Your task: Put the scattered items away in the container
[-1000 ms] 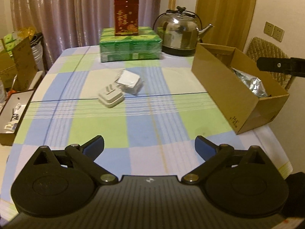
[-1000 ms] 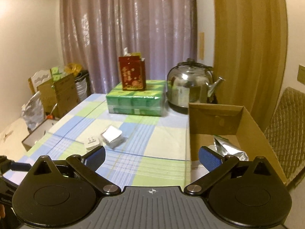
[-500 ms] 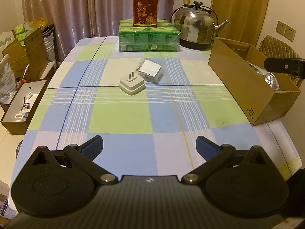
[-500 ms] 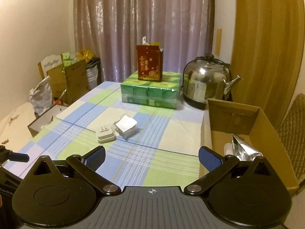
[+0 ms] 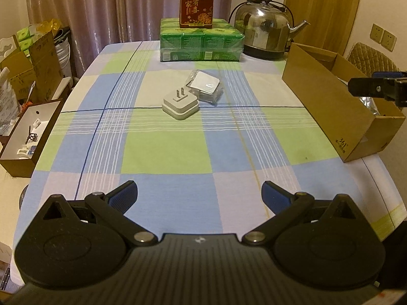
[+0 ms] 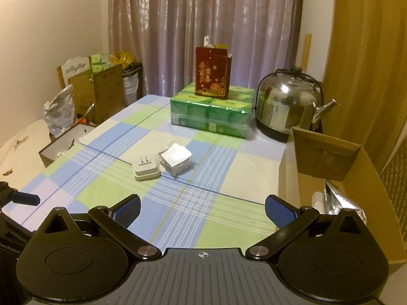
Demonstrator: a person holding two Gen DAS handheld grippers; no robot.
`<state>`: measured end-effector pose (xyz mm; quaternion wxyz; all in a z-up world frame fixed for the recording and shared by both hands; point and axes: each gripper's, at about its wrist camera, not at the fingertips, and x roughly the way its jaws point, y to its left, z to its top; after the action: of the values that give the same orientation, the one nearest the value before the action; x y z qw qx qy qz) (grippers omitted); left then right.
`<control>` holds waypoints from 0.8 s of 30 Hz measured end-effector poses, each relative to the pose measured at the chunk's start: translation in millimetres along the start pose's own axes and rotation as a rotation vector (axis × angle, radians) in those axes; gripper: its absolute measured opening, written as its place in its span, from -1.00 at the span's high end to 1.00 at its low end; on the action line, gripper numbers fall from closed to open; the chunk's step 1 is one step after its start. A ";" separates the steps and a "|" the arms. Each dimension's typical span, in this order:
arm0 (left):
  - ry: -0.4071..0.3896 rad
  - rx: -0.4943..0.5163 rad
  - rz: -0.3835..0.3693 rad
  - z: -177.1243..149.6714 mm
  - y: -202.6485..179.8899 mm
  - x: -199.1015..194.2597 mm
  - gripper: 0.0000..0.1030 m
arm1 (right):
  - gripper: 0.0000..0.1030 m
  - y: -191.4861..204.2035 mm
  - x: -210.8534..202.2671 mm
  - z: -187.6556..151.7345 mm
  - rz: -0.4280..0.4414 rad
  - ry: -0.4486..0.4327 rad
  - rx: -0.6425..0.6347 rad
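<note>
1. Where the checked tablecloth [image 5: 165, 150] shows its dark blue cross-line, white plug adapter [image 5: 180, 105] lying flat, two prongs pointing up; same adapter in right wrist view [image 6: 146, 170].
2. Touching or just beside adapter, on far side: small square item in clear wrapper [image 5: 205, 87], white-faced, tilted; contents not legible.
3. At right edge of table: open cardboard box [image 5: 328, 106], long side facing the scattered items, well apart from them; inner wall visible in right wrist view [image 6: 366, 178].
4. Inside box: crinkled silver foil bag [image 6: 340, 200], partly hidden by box wall.
5. Left gripper [image 5: 199, 195]: blue-padded fingers spread wide, nothing between them, low over near end of table, well short of adapter.
6. Right gripper [image 6: 202, 209]: fingers spread wide, empty, near table's right side with one finger in front of box opening; its finger also seen from left wrist view, above box.
7. Far end of table: green shrink-wrapped pack [image 5: 201, 43], red printed carton [image 5: 197, 6] standing upright on top.
8. Beside green pack: steel kettle [image 5: 264, 29], spout toward right.
9. Left of table, on floor: brown open-topped box [image 5: 23, 137] of small parts.
10. Behind: mauve curtain [image 6: 203, 25].
</note>
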<state>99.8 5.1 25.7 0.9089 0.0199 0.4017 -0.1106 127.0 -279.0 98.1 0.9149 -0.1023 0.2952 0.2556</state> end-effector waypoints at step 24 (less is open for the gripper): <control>0.042 0.106 -0.028 29.4 27.9 70.0 -0.98 | -0.97 10.8 93.1 19.9 0.055 0.071 -0.168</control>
<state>172.9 15.7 -7.4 0.8963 0.0647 0.4144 -0.1441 195.8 -225.2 58.5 0.8848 -0.1795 0.3077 0.3005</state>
